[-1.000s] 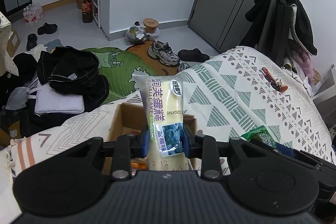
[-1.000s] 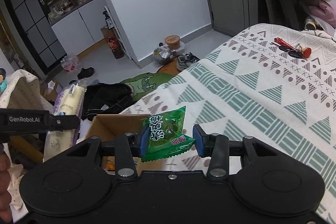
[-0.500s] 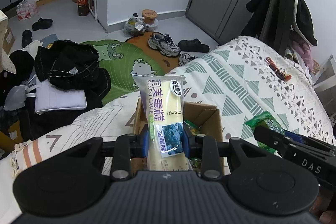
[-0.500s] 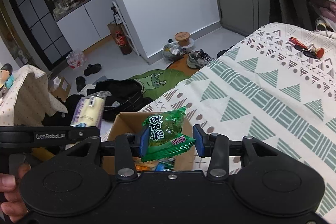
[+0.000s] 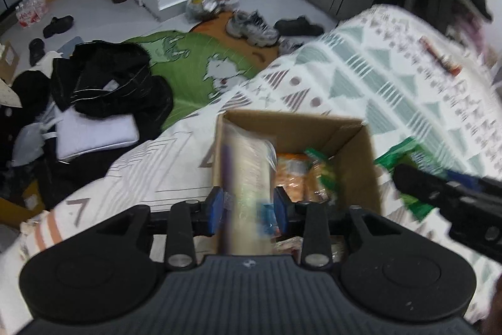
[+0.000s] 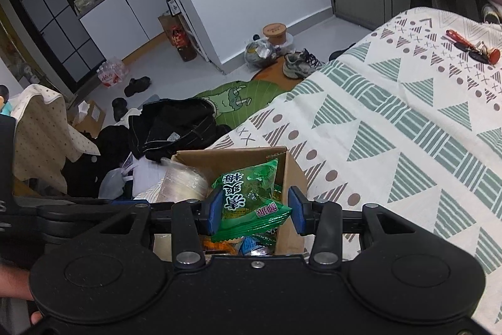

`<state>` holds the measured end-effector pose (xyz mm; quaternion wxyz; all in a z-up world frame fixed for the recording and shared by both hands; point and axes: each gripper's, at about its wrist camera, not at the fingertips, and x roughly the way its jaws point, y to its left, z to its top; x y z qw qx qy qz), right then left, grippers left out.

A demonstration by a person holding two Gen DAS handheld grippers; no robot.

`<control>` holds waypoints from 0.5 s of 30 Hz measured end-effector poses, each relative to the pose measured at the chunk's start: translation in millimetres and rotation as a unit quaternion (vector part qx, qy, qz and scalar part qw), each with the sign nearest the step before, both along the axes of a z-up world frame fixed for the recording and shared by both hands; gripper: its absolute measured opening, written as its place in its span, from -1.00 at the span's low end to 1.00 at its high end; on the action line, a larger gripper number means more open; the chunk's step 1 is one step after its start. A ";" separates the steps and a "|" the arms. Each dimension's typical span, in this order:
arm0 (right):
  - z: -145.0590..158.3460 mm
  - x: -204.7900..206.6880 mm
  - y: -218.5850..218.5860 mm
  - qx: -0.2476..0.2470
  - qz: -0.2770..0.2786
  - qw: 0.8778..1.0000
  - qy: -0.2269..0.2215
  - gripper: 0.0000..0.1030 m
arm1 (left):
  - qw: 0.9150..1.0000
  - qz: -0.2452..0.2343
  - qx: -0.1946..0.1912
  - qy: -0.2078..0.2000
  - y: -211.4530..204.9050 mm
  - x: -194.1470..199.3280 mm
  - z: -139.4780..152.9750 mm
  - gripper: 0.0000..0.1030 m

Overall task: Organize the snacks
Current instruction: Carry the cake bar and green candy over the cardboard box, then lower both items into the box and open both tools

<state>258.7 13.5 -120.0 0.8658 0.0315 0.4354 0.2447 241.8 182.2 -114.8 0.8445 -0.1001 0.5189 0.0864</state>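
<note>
Left wrist view: left gripper (image 5: 248, 206), clamped on blurred cake packet (image 5: 246, 168), has dropped over cardboard box (image 5: 360, 165) at 12 o'clock; release imminent. Right gripper (image 6: 252, 209) pinches green plum packet (image 6: 251, 200) above the box.

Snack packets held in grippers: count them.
2: a cake packet between the left gripper fingers, a green packet in the right gripper, both over the cardboard box.
</note>
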 end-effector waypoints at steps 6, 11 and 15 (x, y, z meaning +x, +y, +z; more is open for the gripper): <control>-6.7 5.2 3.2 0.006 0.002 1.000 0.017 -0.17 | 0.999 0.030 -0.013 -0.002 13.5 -1.9 1.6 -0.02; -7.3 2.8 5.6 0.018 0.009 0.999 0.027 -0.05 | 0.999 0.031 -0.005 -0.009 11.1 -4.6 9.1 0.16; -3.3 -3.2 0.7 0.021 0.008 0.999 0.030 -0.02 | 0.999 0.041 -0.002 -0.015 11.8 -14.7 15.6 0.42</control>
